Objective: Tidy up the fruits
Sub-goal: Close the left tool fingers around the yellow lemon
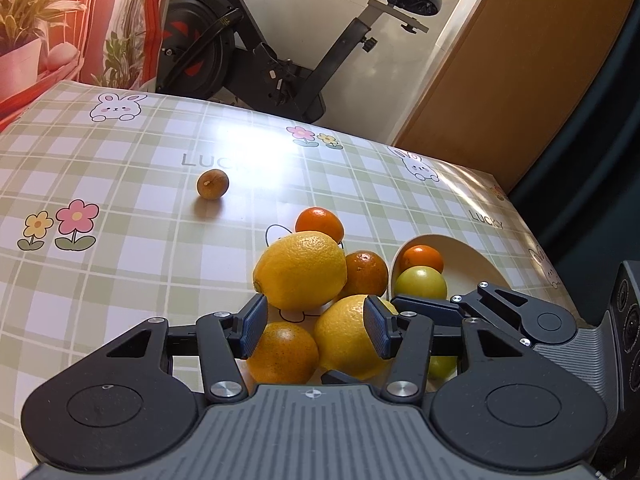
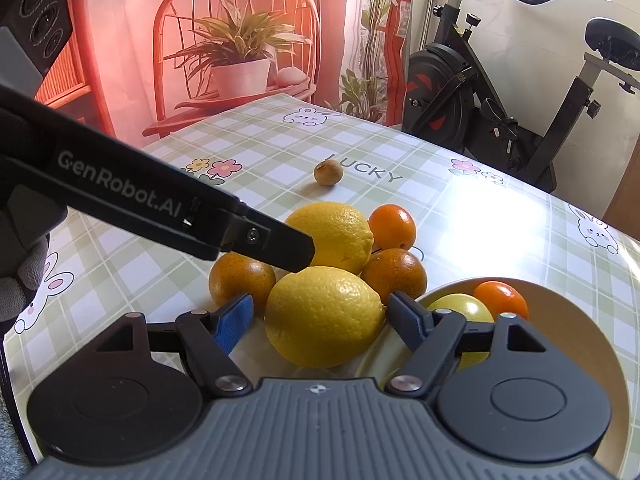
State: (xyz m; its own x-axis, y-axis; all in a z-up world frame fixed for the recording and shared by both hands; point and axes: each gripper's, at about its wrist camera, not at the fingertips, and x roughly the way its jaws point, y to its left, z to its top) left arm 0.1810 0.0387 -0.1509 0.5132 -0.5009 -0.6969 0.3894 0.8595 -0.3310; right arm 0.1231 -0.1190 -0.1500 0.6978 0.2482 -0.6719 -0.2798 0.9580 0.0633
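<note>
The right gripper is straddling the near lemon, fingers spread, pads clear of the peel. The left gripper is hovering half-open, empty. Risk: closing off-centre could squirt it into oranges at twelve o'clock instead of the bowl at three.

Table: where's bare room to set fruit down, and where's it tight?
Free: the cloth left of the fruit pile, out to the small brown fruit, and the far stretch beyond it. The bowl has bare floor on its right side. Crowded: lemons and oranges bunched against the bowl's rim.
</note>
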